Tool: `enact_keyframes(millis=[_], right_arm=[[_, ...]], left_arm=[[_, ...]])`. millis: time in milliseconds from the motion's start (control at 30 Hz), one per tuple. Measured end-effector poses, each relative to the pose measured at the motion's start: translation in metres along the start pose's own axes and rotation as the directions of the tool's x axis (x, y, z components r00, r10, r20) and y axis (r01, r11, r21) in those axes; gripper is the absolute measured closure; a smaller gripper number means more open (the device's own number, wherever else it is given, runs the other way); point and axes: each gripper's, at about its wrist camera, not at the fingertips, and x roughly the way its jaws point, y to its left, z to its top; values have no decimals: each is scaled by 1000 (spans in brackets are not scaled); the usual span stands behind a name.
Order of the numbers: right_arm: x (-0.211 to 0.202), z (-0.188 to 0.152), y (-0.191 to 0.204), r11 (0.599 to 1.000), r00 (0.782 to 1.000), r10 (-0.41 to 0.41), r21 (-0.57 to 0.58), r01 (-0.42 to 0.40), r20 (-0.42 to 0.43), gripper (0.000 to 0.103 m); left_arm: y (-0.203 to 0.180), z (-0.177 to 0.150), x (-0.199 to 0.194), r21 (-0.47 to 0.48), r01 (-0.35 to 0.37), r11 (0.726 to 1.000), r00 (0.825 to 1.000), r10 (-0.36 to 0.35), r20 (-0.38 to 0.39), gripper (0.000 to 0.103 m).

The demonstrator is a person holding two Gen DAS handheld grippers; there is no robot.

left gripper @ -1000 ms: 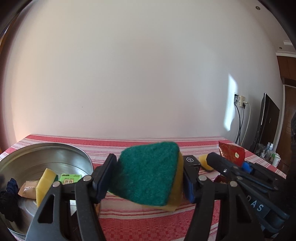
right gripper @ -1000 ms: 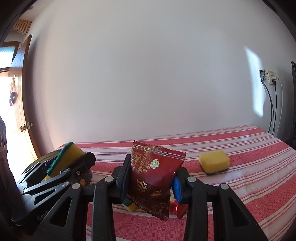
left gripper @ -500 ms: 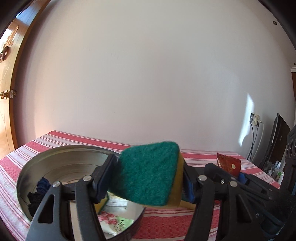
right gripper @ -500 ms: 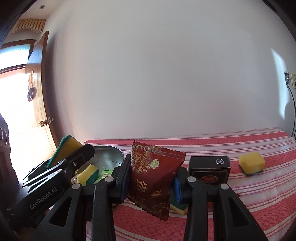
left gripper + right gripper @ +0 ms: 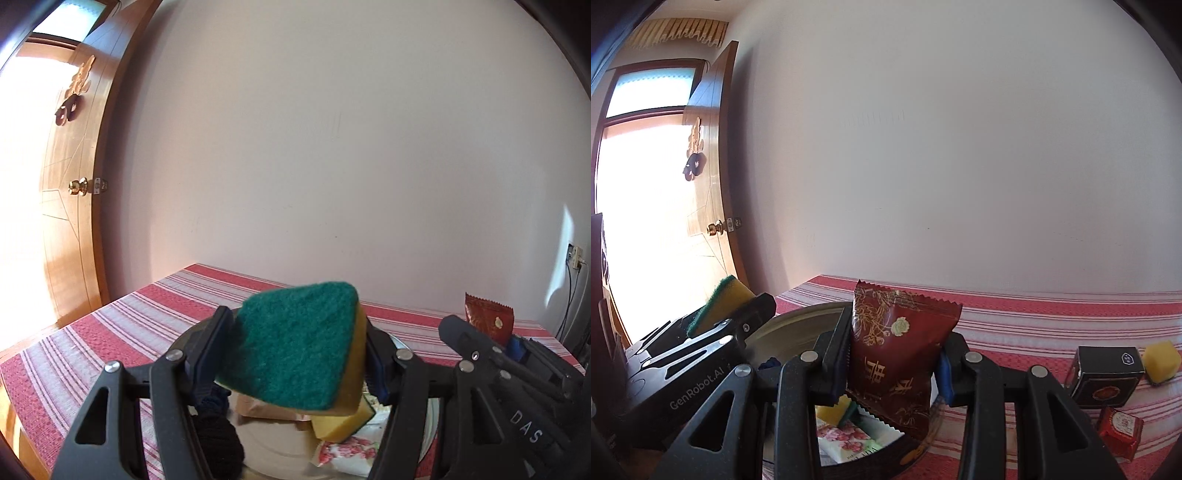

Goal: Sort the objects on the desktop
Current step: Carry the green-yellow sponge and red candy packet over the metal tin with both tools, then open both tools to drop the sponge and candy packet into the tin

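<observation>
My left gripper (image 5: pixel 295 354) is shut on a green-and-yellow sponge (image 5: pixel 291 343) and holds it above the round metal tin (image 5: pixel 273 446). My right gripper (image 5: pixel 894 354) is shut on a dark red snack packet (image 5: pixel 897 354) and holds it above the same tin (image 5: pixel 790 325). The tin holds another sponge (image 5: pixel 340 424), a brown packet (image 5: pixel 266 410), a black cloth (image 5: pixel 218 435) and a floral packet (image 5: pixel 846 439). The left gripper with its sponge (image 5: pixel 720 302) shows at the left of the right wrist view. The right gripper with its packet (image 5: pixel 487 321) shows at the right of the left wrist view.
On the red striped tablecloth (image 5: pixel 1034 317) to the right lie a black box (image 5: pixel 1108 373), a yellow sponge (image 5: pixel 1161 360) and a small red packet (image 5: pixel 1121 430). A wooden door (image 5: pixel 70 206) stands at the left. A wall socket with cables (image 5: pixel 574 258) is at the far right.
Both grippers have swung left with their loads and now hang over the tin. The black box and yellow sponge have slid to the right edge of the right wrist view.
</observation>
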Motion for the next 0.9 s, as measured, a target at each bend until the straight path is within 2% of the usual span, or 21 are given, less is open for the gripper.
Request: enact_keyframes(millis=[200,333,667,900], right_arm=[[19,0,17,1000,1000,19,-22,-19,-12,62],[26,-1,25,998,1000,-1,-58,0,-14,62],[56,-1,34,998,995,-21,-60,16,-96,62],[63,-4,34,999,995,-5,-53,0,-99,62]], left_arm=[[15,-3,13,-6,-85,996,996,85,-36,38],[18,-4,20,15,-136,991,989,137,-58,38],[20,-7,31,42,-180,983,978,184,-96,38],[14,-10,33,49,-198,979,973,202,-111,38]])
